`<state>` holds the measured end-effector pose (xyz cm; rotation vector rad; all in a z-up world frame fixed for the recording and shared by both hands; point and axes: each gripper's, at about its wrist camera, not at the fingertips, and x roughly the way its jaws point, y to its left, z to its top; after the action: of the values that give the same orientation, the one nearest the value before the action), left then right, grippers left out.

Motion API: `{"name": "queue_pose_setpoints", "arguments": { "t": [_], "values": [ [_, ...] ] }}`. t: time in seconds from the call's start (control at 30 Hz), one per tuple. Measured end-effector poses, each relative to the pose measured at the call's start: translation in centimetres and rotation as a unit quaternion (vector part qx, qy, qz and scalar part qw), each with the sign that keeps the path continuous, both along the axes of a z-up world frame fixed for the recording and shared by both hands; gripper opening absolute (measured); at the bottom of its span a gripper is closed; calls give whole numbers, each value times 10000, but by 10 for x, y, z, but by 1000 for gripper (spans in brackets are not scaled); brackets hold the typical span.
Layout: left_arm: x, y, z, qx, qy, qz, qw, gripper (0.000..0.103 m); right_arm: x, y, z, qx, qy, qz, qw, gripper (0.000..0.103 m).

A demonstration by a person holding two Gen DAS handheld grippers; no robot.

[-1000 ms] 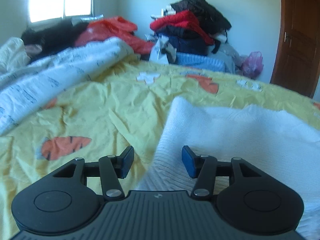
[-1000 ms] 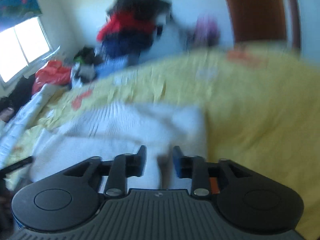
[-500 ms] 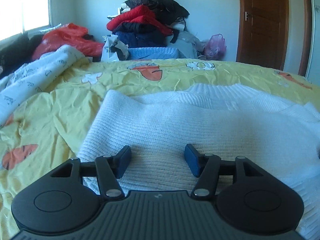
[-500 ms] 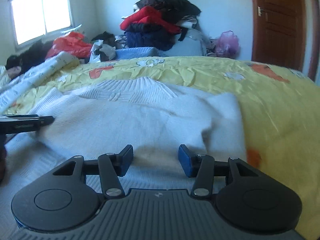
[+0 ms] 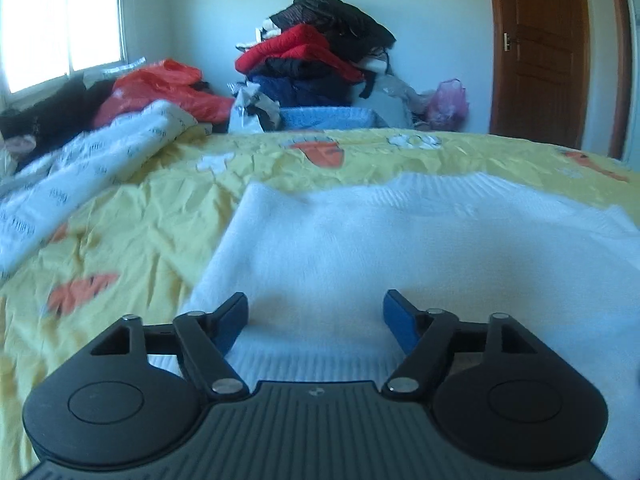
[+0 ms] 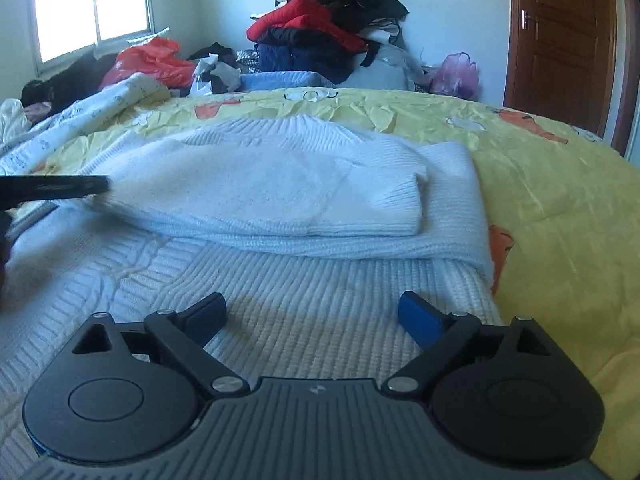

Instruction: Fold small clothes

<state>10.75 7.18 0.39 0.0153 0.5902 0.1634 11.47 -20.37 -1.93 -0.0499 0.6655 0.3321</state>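
- Yellow bedding with orange carrot prints, the bedspread (image 6: 560, 216), covers the bed on which everything lies, rumpled and creased.
- Nearest in the right wrist view, the right gripper (image 6: 312, 314) hangs over the ribbed lower part of a white knitted sweater (image 6: 280, 184); its jaws have just been opening and now stand spread wide, with nothing pinched between the blue pads, only knit lying beneath them.
- In the left wrist view the left gripper (image 5: 316, 314) sits likewise over the sweater (image 5: 400, 240), near the garment's left edge; its jaws too have just been opening and are released, holding nothing.
- A dark finger of that left gripper (image 6: 52, 188) pokes in from the left edge of the right wrist view, just above the knit and blurred.
- Beyond the grippers, the sweater lies spread on the bedspread (image 5: 132, 240) with a sleeve (image 6: 384, 196) folded across its body, cuff towards the right, and the ribbed collar on the far side.
- Further left, a white printed quilt (image 5: 80, 168) lies bunched along the bed.
- At the far end stands a heap of clothes (image 5: 316, 60), red, black and navy, with an orange-red plastic bag (image 5: 160, 84) to its left and a pink bag (image 5: 446, 100) to its right.
- Behind are a bright window (image 5: 60, 28) on the left and a brown wooden door (image 5: 544, 52) on the right.
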Motion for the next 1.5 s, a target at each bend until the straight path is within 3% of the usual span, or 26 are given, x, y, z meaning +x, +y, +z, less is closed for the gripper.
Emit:
{"name": "queue_pose_setpoints", "arguments": {
  "t": [0.03, 0.17, 0.4, 0.7, 1.3, 1.43, 1.5],
  "values": [
    [-8, 0, -1, -50, 81, -29, 10000, 86, 0, 1, 0, -7, -1, -1, 10000, 94],
    [-43, 3, -11, -207, 476, -167, 9985, 87, 1, 4, 0, -63, 4, 17, 10000, 96],
    [-51, 1, -17, -188, 543, -282, 9980, 94, -7, 9, -2, -276, 49, -97, 9996, 101],
    [-51, 0, -18, -208, 523, -281, 9980, 95, -55, 4, -3, -233, 1, -320, 9992, 103],
    [-50, -5, -17, -108, 589, -298, 9978, 96, -75, 5, -5, -270, -10, -425, 9987, 101],
    [-71, -9, -17, 126, 570, -355, 9977, 96, -73, 3, -5, -269, -1, -431, 9987, 101],
    [-84, -2, -19, -54, 549, -347, 9979, 96, -72, 4, -5, -298, -10, -440, 9986, 101]
  ]
}}
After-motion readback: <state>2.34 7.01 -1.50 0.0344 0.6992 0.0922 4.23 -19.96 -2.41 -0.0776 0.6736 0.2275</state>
